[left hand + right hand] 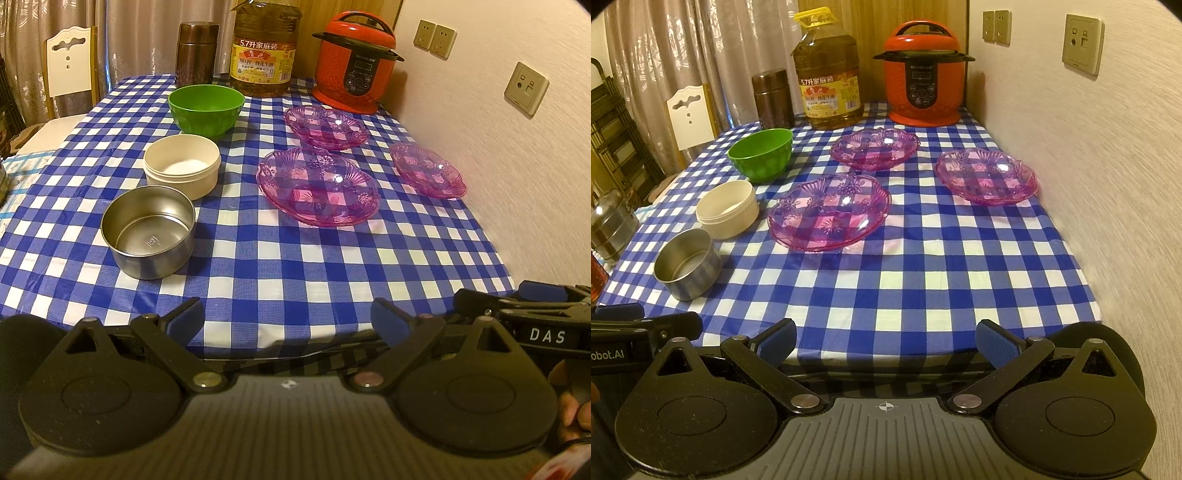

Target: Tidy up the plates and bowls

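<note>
Nothing is held yet: both tools are poised at the near edge of the checked tablecloth [923, 266], so the step in hand is judged to be the first approach.

On the left, three bowls are lined up front to back: the steel bowl [148, 230], the cream bowl [182, 165] just behind it, then the green bowl [206, 108]. The left gripper [287, 319] is seen with its jaws wide apart and empty. If nesting is intended, the steel bowl is best taken by one wall, pinched squarely over the rim, and lifted straight so the thin metal is not tipped.

To the right, three pink plates are spread apart: the near plate [829, 212], the far plate [874, 147] and the right plate [986, 176]. The right gripper [885, 343] is likewise spread open and empty. The scalloped rims are shallow, so a low, flat approach is advised.

Writing that can be read: "5.7升家庭装" on the oil bottle [264, 48]; "DAS" and "obot.AI" on the gripper bodies. The lettering on the red cooker [925, 74] is too small to be read.
</note>
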